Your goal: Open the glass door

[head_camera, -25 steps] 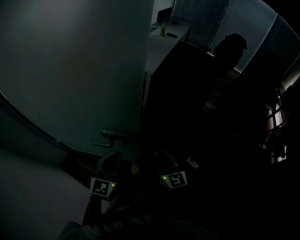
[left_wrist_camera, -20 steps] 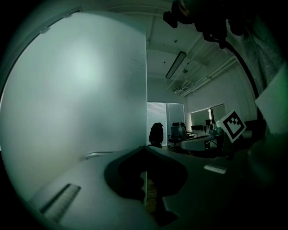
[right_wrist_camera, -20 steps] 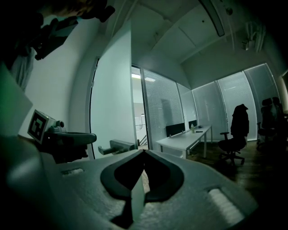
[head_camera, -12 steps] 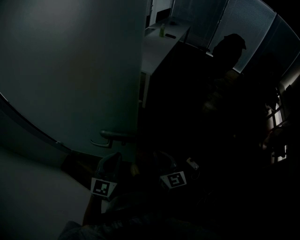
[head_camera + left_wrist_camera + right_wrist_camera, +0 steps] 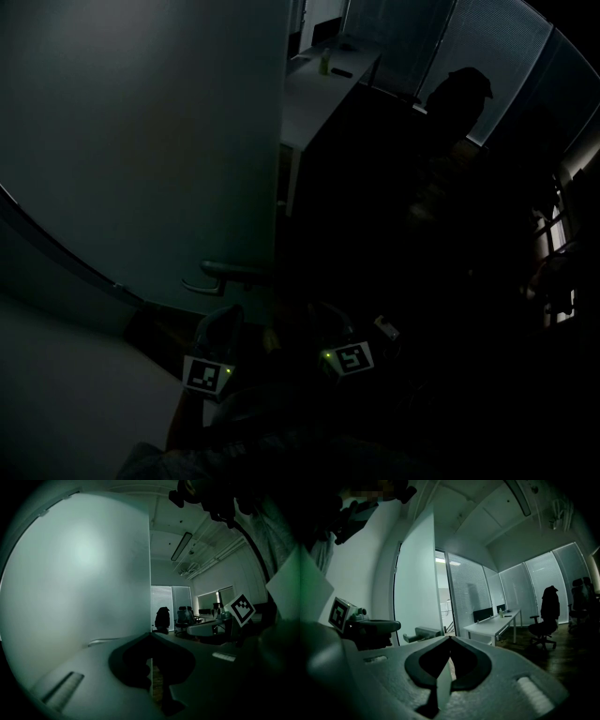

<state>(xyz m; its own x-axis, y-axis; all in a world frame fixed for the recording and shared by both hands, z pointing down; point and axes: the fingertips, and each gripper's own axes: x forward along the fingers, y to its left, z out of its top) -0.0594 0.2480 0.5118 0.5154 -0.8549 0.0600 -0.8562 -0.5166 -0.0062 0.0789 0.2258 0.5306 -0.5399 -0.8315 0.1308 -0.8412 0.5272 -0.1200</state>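
The frosted glass door [image 5: 159,141] fills the left of the head view, its free edge standing beside a dark opening into an office. Its metal lever handle [image 5: 225,272] sticks out near that edge. My left gripper [image 5: 225,319] is just below the handle, apart from it, with its jaws shut and holding nothing. In the left gripper view the door [image 5: 84,573] and handle [image 5: 104,641] lie left of the shut left gripper [image 5: 151,635]. My right gripper [image 5: 328,323] is beside it, also shut with nothing in it. The right gripper view shows the right gripper [image 5: 450,639], the door [image 5: 417,592] and the handle [image 5: 424,632].
Beyond the door edge stands a white desk [image 5: 323,94] with a small bottle [image 5: 325,62]. A dark office chair with a jacket on it [image 5: 459,94] stands by the blinds. The room is very dim, and the right half of the head view is nearly black.
The door's free edge has shifted slightly to the left in the head view. Both grippers stay where they were, still shut.
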